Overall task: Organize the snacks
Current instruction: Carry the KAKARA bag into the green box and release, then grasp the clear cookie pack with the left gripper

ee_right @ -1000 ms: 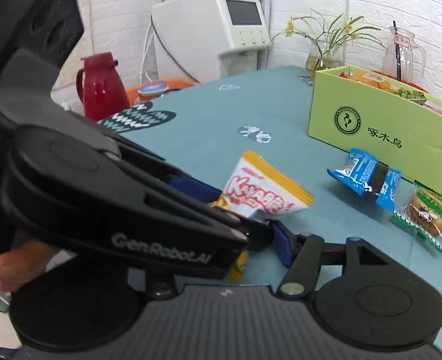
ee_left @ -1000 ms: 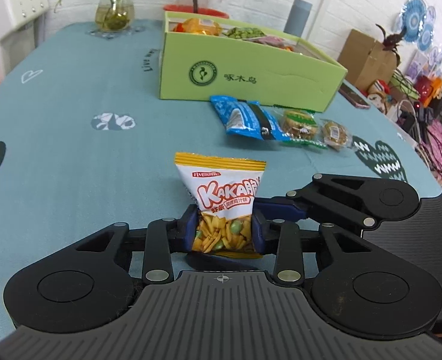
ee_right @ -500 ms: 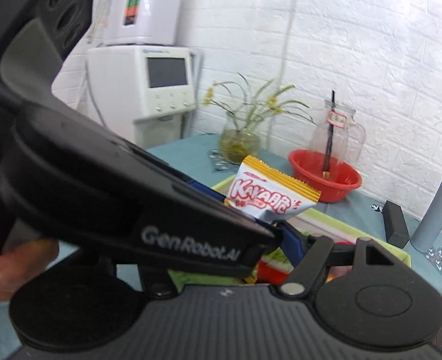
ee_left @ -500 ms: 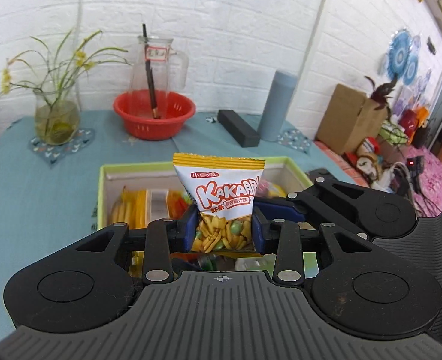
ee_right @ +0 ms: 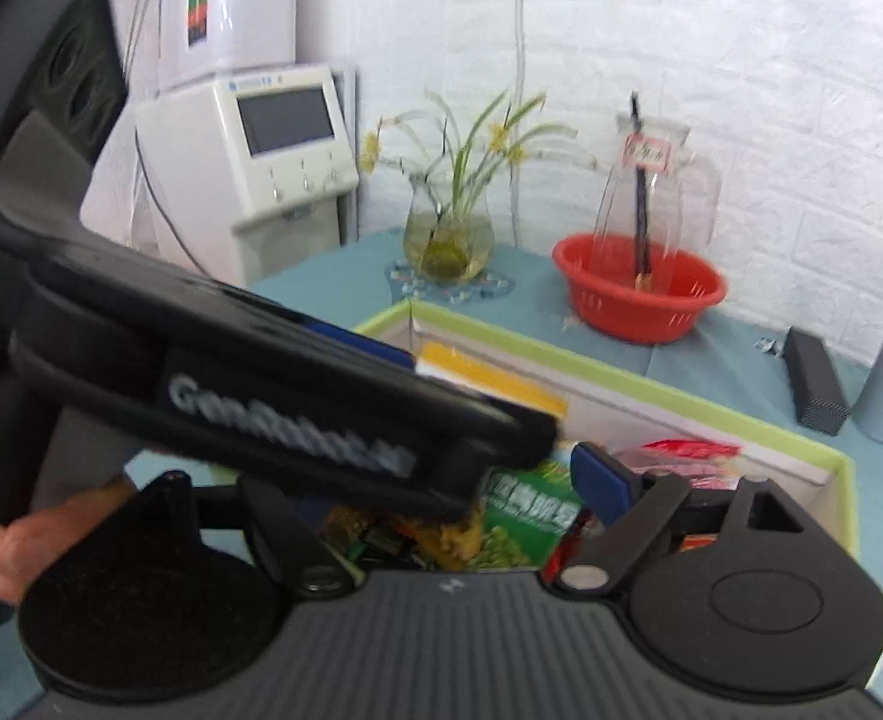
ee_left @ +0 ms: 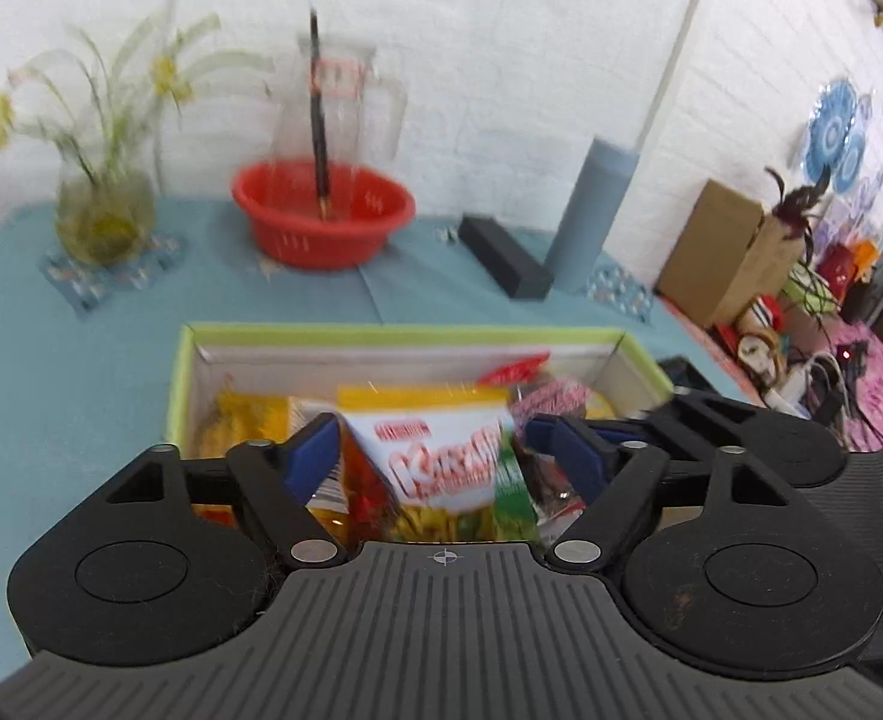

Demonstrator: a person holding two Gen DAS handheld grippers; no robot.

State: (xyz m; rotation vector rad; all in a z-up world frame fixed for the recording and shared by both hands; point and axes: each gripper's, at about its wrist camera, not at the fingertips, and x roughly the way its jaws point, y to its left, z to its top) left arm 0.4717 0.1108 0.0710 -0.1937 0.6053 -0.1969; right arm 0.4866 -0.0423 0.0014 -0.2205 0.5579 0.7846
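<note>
Both grippers tilted down over green box (ee_left: 183, 384); jaws opening, snack bag (ee_left: 441, 456) loose between.

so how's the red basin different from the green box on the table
The red basin is round and plastic-looking; the green box is rectangular with straight walls, white inside. The basin holds a clear glass jug; the box is filled with snack packets. The basin sits by the wall; the box is nearer, under both cameras. Both are open-topped, on the teal tablecloth.

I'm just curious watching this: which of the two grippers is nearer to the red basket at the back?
Hard to call. Both the left gripper and right gripper, fingers opening, hover side by side over the green box, well short of the red basket.
</note>
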